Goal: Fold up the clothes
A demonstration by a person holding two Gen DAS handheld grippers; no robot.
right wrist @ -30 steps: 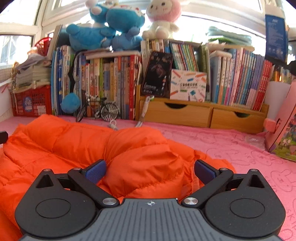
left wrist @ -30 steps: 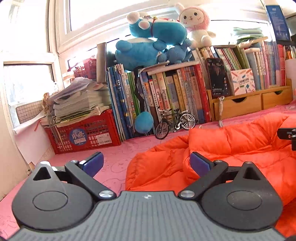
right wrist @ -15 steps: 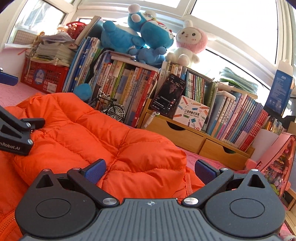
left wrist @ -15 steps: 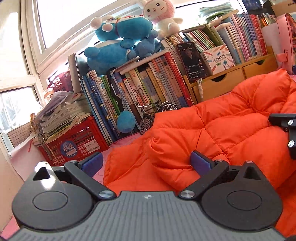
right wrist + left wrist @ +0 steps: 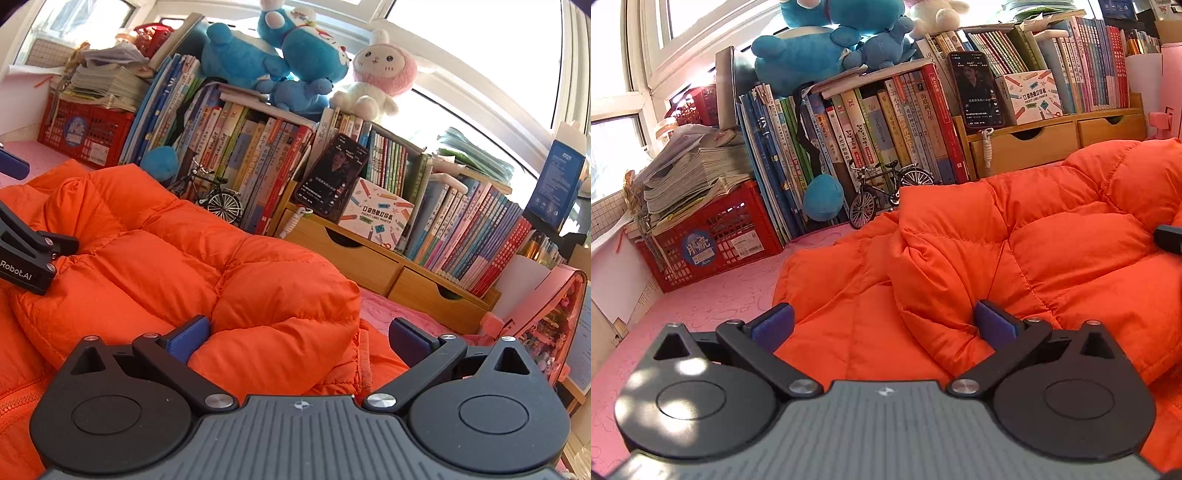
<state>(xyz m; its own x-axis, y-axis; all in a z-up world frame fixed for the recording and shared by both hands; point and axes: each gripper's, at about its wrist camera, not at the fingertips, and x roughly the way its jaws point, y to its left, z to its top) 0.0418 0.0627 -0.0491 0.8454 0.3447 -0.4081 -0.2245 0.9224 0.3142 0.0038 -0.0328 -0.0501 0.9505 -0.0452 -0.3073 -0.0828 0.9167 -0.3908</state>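
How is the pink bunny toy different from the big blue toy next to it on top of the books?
The pink bunny toy is white with a pink hood; the big blue toy is blue with a white face. The bunny looks smaller than the blue toy. The bunny sits at the right end of the group on the books, and the blue toy sits among other blue plush. Both are soft plush toys sitting on top of the row of books by the window.
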